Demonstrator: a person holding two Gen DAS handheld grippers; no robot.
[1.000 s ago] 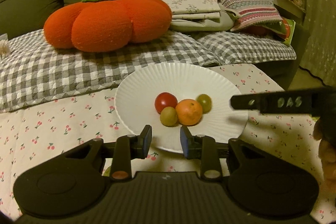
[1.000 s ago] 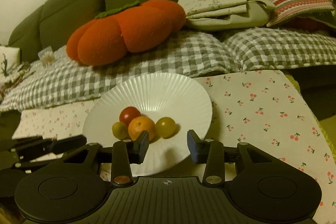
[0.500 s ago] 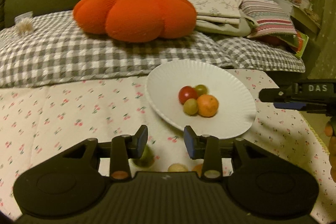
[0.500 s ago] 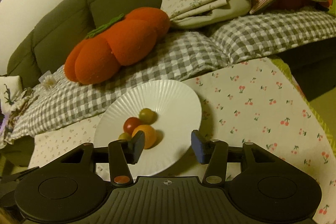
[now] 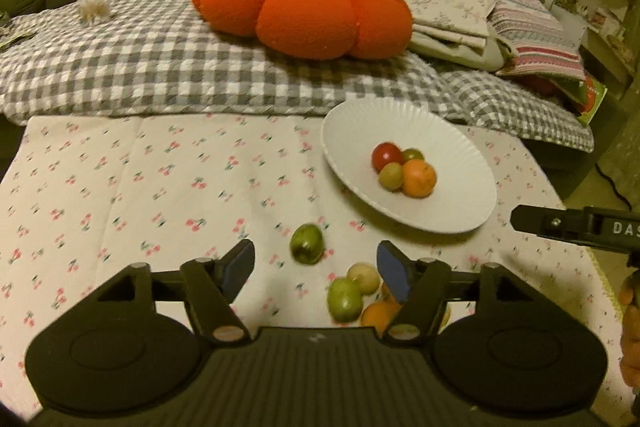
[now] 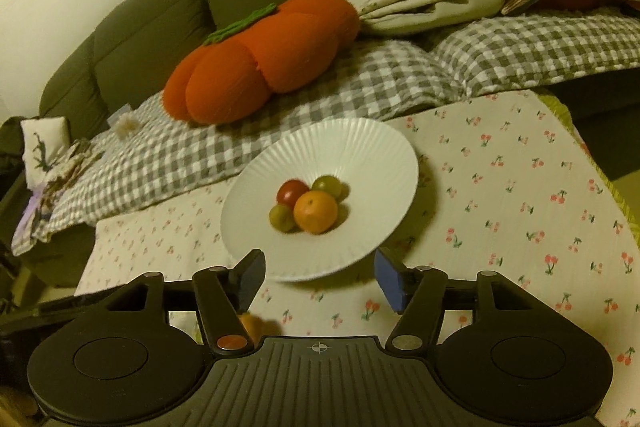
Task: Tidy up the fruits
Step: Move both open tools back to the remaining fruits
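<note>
A white ribbed plate (image 5: 448, 147) (image 6: 360, 147) on the cherry-print cloth holds a red tomato (image 5: 386, 155), an orange (image 5: 418, 179) (image 6: 315, 211) and two green fruits. Loose fruit lies on the cloth in front of my left gripper (image 5: 316, 269): a green one (image 5: 306, 243), another green one (image 5: 344, 299), a pale one (image 5: 363, 278) and an orange one (image 5: 378, 315). The left gripper is open and empty, just above them. My right gripper (image 6: 320, 279) is open and empty, near the plate's front rim; an orange fruit (image 6: 252, 327) shows under its left finger.
A sofa with a grey checked blanket (image 5: 160, 67) runs behind the table. On it lie an orange pumpkin cushion (image 5: 304, 15) and folded pillows (image 5: 500, 19). The right gripper's finger (image 5: 576, 231) reaches in at the right of the left wrist view. The table edge is at the right.
The left gripper has pulled back and swung left, bringing the loose fruits into view, and its jaws have opened wider. The right gripper has risen and its jaws have opened wider.
</note>
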